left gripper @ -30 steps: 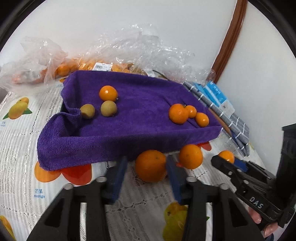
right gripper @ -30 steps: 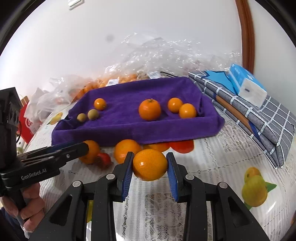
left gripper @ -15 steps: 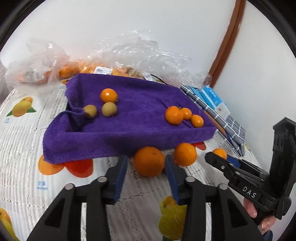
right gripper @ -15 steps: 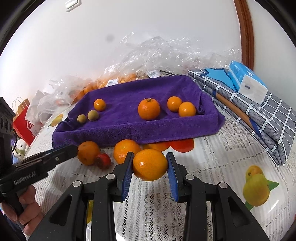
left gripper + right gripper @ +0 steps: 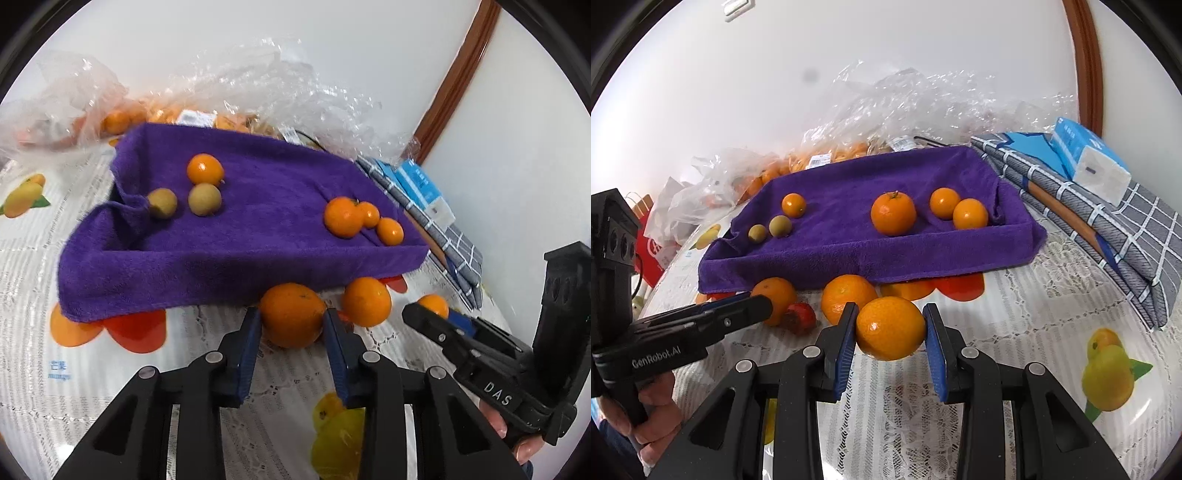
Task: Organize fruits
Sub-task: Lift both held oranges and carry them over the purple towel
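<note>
My left gripper has its jaws closing on a large orange lying on the tablecloth in front of the purple towel tray; both blue pads touch its sides. My right gripper is shut on another orange, held just above the cloth. In the tray lie a small orange, two brownish-green fruits, and three oranges at the right end. A loose orange sits between the two grippers. A small red fruit lies beside it.
Clear plastic bags holding more oranges are piled behind the tray against the wall. Folded checked cloth with a blue tissue pack lies to the right. A hand holds the left gripper's grip.
The left gripper's jaws widened a little around the large orange, then came in until the pads touch it. The right gripper kept its orange and stayed put.
</note>
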`<state>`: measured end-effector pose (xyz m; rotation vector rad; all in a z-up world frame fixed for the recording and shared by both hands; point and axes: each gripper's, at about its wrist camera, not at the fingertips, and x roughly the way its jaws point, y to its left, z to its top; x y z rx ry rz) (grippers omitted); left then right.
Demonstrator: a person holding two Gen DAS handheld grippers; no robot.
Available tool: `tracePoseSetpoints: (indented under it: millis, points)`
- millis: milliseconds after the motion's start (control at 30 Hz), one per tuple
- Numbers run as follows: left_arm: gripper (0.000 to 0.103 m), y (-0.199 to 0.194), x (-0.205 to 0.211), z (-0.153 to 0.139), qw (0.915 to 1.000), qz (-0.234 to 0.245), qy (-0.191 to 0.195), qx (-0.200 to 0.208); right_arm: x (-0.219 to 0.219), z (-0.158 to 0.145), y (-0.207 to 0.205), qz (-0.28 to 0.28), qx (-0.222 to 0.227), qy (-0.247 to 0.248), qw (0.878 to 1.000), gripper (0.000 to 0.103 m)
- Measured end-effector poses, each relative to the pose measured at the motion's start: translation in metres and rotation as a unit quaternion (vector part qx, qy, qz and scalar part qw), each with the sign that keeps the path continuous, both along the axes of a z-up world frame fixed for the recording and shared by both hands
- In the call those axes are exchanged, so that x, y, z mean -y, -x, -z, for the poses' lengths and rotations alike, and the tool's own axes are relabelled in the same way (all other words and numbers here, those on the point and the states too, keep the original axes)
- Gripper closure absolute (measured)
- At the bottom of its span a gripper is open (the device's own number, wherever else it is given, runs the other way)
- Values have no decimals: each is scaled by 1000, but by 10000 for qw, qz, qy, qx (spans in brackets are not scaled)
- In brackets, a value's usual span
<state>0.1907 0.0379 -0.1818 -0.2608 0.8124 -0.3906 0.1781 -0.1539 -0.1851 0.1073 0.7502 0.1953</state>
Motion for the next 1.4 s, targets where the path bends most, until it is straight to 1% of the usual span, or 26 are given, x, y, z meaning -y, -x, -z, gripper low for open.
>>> tracePoseSetpoints:
  millis: [100, 133, 200, 267, 300, 367, 433, 467, 533, 600, 633, 667, 767, 800, 833, 867, 900, 967, 1067, 1167, 1300, 1400]
  points:
    - [73, 10, -6, -5, 9997, -180, -17, 170, -1, -1, 2, -2, 60, 24, 10000, 68]
    - [77, 12, -9, -6, 9995, -264, -8, 188, -1, -2, 2, 19, 70, 22, 10000, 68]
    - [78, 19, -17, -6, 9989, -441, 45, 155, 2, -2, 3, 90, 71, 3, 9999, 68]
    - [78, 25, -25, -7, 9980, -620, 4, 143, 5, -1, 3, 143, 72, -51, 9999, 68]
    - [75, 25, -27, -7, 9976, -682, -16, 141, 6, -1, 2, 145, 56, -66, 9999, 68]
    - [71, 24, -31, -8, 9980, -626, 89, 83, 4, -1, 1, 138, 38, -12, 9999, 68]
    - [62, 22, -30, -8, 9985, -517, 184, 47, 1, -1, 3, 98, 68, 52, 9999, 68]
    - [61, 23, -29, -8, 9986, -487, 176, 71, -1, -1, 3, 69, 90, 72, 9999, 68]
    - [54, 24, -24, -9, 9990, -409, 128, 149, -1, -1, 3, 48, 96, 84, 9999, 68]
    - [47, 21, -16, -9, 9995, -222, 86, 190, 0, -1, 2, 45, 75, 55, 9999, 68]
    - [45, 18, -10, -9, 9997, -150, 37, 182, 1, -1, 2, 42, 62, 36, 10000, 68]
    - [45, 13, -3, -7, 9998, -58, -100, 135, 1, -1, 1, 38, 52, 19, 10000, 68]
    - [45, 1, 15, 3, 9984, 84, -523, -173, 0, 0, 1, 3, 56, 42, 10000, 68]
    - [48, 1, 17, 6, 9977, 98, -626, -225, -2, -1, 2, 0, 78, 80, 9999, 68]
    - [52, 2, 17, 5, 9975, 56, -683, -185, -2, -1, 3, -9, 99, 102, 9999, 68]
    - [58, 4, 15, 4, 9979, 32, -631, -142, -3, -2, 4, -21, 116, 114, 9999, 68]
    - [63, 5, 11, 5, 9987, 50, -480, -155, -3, -2, 4, -28, 123, 114, 9999, 68]
    - [64, 6, 4, 5, 9995, 22, -268, -147, -3, -1, 3, -48, 95, 98, 9999, 68]
    - [64, 13, -4, -1, 9999, -91, -69, 81, -1, -1, 3, -54, 80, 38, 9999, 68]
    - [64, 17, -8, -3, 9995, -264, -50, 193, -1, -1, 3, -53, 95, 46, 9999, 68]
    - [64, 22, -8, -9, 9987, -311, -76, 393, -3, -5, 8, -57, 260, 101, 9996, 68]
    - [64, 23, -12, -10, 9982, -391, -19, 464, -1, -7, 11, -72, 343, 26, 9994, 68]
